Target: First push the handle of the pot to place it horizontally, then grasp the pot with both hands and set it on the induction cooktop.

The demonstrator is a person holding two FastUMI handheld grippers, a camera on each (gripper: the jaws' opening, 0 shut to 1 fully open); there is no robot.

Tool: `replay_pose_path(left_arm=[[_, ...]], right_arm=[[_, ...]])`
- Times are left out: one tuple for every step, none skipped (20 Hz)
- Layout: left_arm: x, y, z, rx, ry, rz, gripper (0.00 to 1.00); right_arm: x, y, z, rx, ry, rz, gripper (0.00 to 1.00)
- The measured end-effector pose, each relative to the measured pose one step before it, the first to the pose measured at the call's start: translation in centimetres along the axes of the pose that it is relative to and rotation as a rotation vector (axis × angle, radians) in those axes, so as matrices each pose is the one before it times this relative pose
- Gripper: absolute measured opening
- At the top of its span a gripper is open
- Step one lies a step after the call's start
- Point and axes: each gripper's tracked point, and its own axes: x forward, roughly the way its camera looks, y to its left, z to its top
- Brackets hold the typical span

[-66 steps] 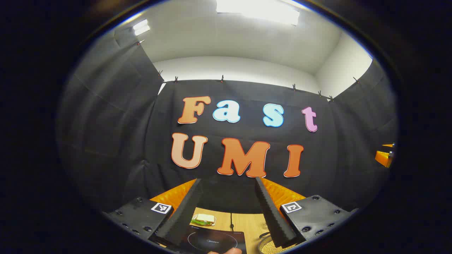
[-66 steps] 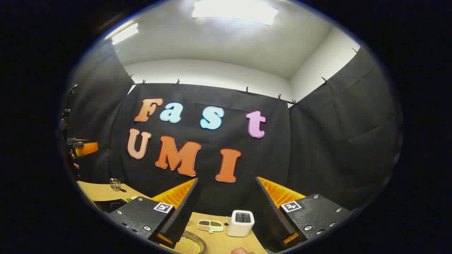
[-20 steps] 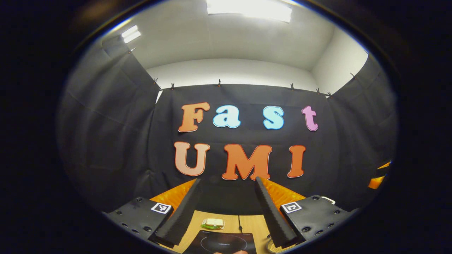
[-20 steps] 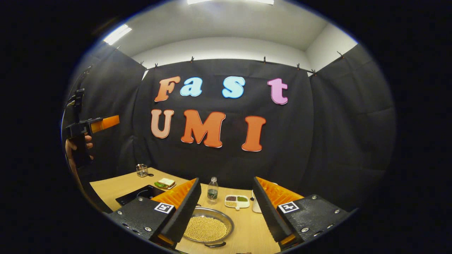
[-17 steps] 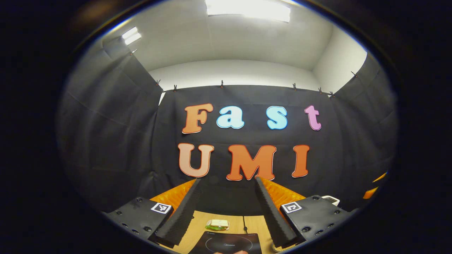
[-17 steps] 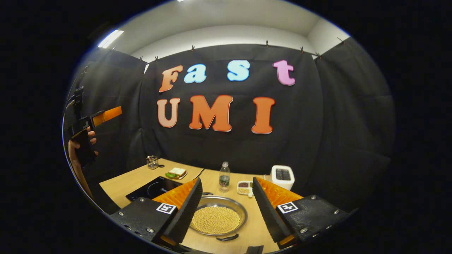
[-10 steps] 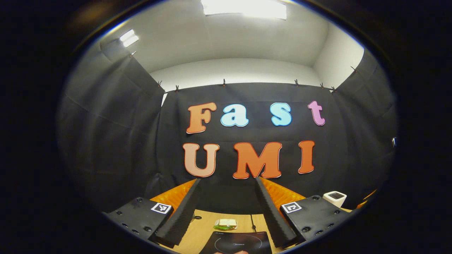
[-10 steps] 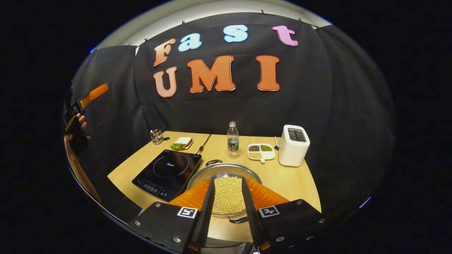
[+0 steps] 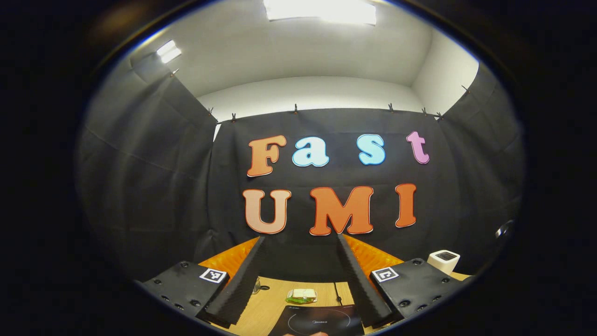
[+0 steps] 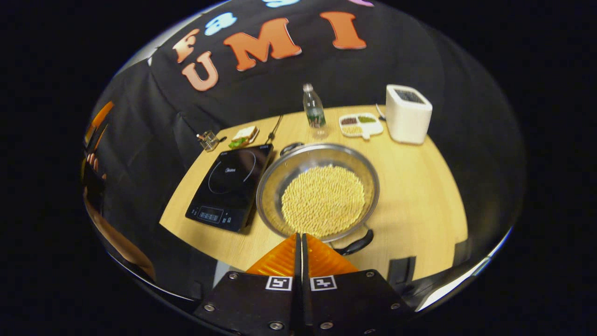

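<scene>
Premises: a staged recording booth dressed as a kitchen, not a real home. Black cloth (image 9: 154, 186) hangs clipped on all sides beneath a plain white ceiling with a panel light (image 9: 319, 10). One wooden desk (image 10: 419, 182) carries kitchen goods: a cooktop (image 10: 228, 186), a steel pot (image 10: 318, 191) of pale grains, a white toaster (image 10: 408, 113), a water bottle (image 10: 313, 108), a divided dish of beans (image 10: 360, 123), a sandwich (image 10: 244, 136) and a small glass (image 10: 208, 140). No fitted counters, sink or cupboards are seen.

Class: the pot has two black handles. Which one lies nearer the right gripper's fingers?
The near-rim handle, just beside the closed fingers; the other handle sits across the pot.
</scene>
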Motion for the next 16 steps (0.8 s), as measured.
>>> replay_pose_path(left_arm=[[0.051,0.025,-0.092,0.0006,0.00243,0.00157,0.98],[-0.021,-0.053,-0.181,-0.00014,0.00538,-0.00262,0.98],[-0.062,-0.113,-0.119,-0.00149,0.00546,-0.00354,0.96],[-0.005,0.043,-0.151,-0.00014,0.00594,0.00087,0.98],[0.119,0.224,-0.16,-0.00038,0.00369,0.0027,0.98],[-0.128,0.15,-0.115,-0.00039,0.00164,0.00435,0.97],[0.099,0.154,-0.17,0.00039,0.00187,0.00522,0.97],[-0.025,0.017,-0.134,0.002,0.00306,0.00377,0.98],[0.023,-0.057,-0.212,0.00131,0.00375,0.00133,0.97],[-0.04,-0.166,-0.169,0.00019,0.0042,-0.00243,0.97],[0.041,-0.082,-0.165,0.00162,0.00366,-0.00188,0.97],[-0.119,0.048,-0.221,0.00288,0.00203,0.00239,0.97],[-0.081,-0.026,-0.432,0.00152,0.00621,0.0001,0.98],[0.046,-0.357,-0.464,0.00258,0.00952,-0.00709,0.97],[0.137,-0.34,-0.514,0.00246,0.0115,-0.0052,0.96],[0.14,-0.21,-0.548,0.00256,0.01471,-0.00451,0.97]], right_arm=[[0.734,-0.213,-0.834,0.02152,0.03526,0.00043,0.0],[0.428,-0.161,-0.402,0.0086,0.03106,-0.0045,0.0],[0.356,0.011,-0.084,0.01043,0.0198,0.00386,0.0],[0.625,-0.047,-0.389,0.00884,0.01737,-0.00794,0.0],[0.57,-0.577,-0.269,0.01494,0.00594,-0.03308,0.0],[0.771,-0.459,-0.748,0.01578,0.02313,-0.0174,0.0],[0.809,0.391,-0.788,0.01812,0.03111,0.02017,0.0],[0.61,0.371,-0.629,0.01888,0.02742,0.01093,0.0],[0.711,-0.132,-0.505,0.01011,0.02581,-0.002,0.0],[0.693,-0.171,-0.587,0.00857,0.02277,0.00166,0.0],[0.611,-0.249,-0.343,0.01255,0.02128,0.00047,0.0],[0.498,-0.148,-0.067,0.01152,0.01096,0.00557,0.0],[0.384,-0.249,0.358,0.01607,-0.0001,0.003,0.0],[0.292,-0.327,0.448,0.01249,-0.00264,-0.00034,0.0],[0.3,-0.372,0.624,0.01193,-0.00294,-0.00628,0.0],[0.23,-0.544,0.569,0.01117,-0.0016,-0.01102,0.0]])
